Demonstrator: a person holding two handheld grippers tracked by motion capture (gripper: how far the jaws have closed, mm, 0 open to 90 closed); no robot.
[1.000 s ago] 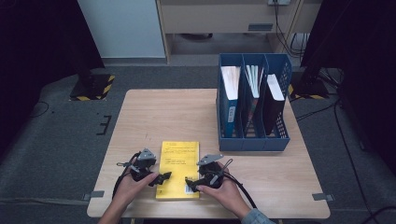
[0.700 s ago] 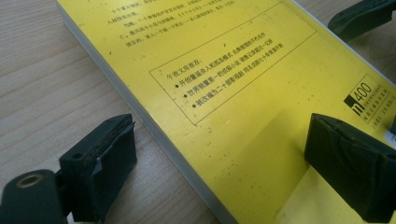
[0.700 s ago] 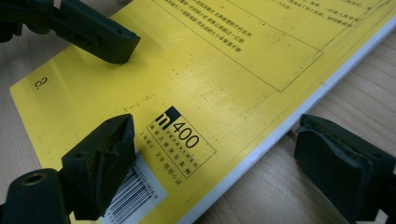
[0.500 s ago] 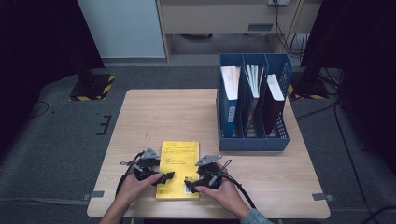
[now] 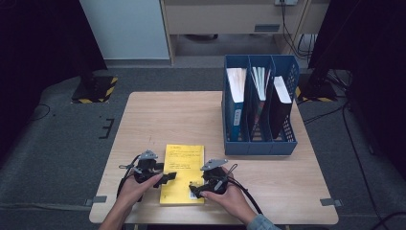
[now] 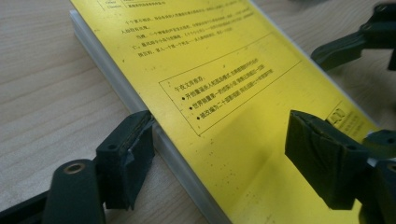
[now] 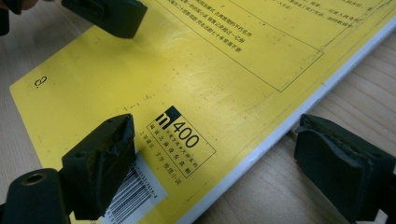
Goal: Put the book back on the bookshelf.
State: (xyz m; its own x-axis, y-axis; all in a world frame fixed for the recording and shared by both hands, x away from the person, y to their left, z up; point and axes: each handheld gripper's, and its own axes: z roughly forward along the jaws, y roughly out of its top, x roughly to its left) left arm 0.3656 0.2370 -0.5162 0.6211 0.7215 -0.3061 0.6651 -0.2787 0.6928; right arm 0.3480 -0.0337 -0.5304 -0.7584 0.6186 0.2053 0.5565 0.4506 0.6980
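Left gripper (image 5: 162, 178): held in the person's left hand (image 5: 136, 189) at the near left of the desk (image 5: 158, 115). Fingers spread wide, astride the left long edge of the book; one finger (image 6: 126, 156) against the page edge at desk level, the other (image 6: 327, 163) over the cover. Not closed on anything.

Yellow book (image 5: 183, 173): paperback, lying flat, cover up, at the near middle of the desk between the two grippers. Printed text, a ruled box, a barcode label (image 7: 133, 193) at a near corner.

Right gripper (image 5: 198, 189): held in the person's right hand (image 5: 230, 196). Fingers wide apart across the book's right long edge near the barcode corner; one finger (image 7: 100, 163) over the cover, the other (image 7: 343, 165) over bare desk. Nothing gripped.

Blue file rack (image 5: 258, 143): three compartments, far right of the desk, well apart from the book; holds upright binders and papers.
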